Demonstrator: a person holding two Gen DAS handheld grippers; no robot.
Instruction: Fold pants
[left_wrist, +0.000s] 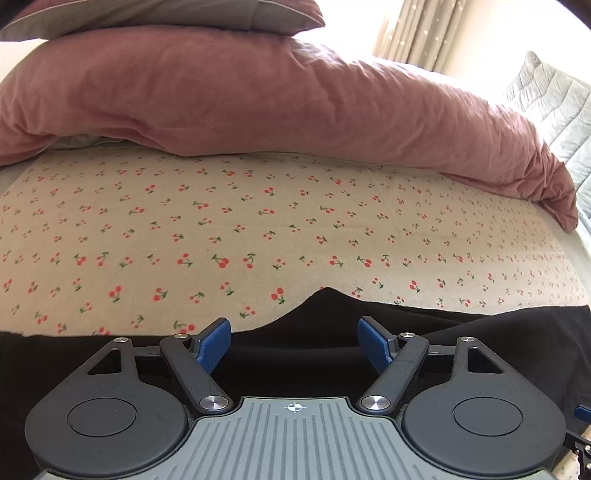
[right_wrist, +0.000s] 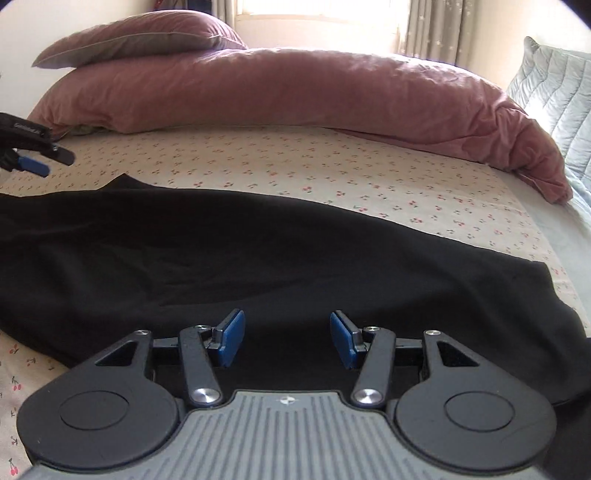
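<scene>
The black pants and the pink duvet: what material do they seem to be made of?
Black pants: probably a soft matte knit; they drape in smooth folds with no sheen. Pink duvet: likely a washed cotton cover, matte and finely wrinkled, puffed by filling.

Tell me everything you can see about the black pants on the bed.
The black pants look like soft, matte knit fabric with no visible pattern. They lie spread lengthwise across the cherry-print sheet, mostly flat with shallow wrinkles and one small peak along the far edge. One squared end shows at the right; the other end runs out of frame. Waistband and hems cannot be told apart. Neither gripper holds them: the right gripper and left gripper hover open above the cloth.
</scene>
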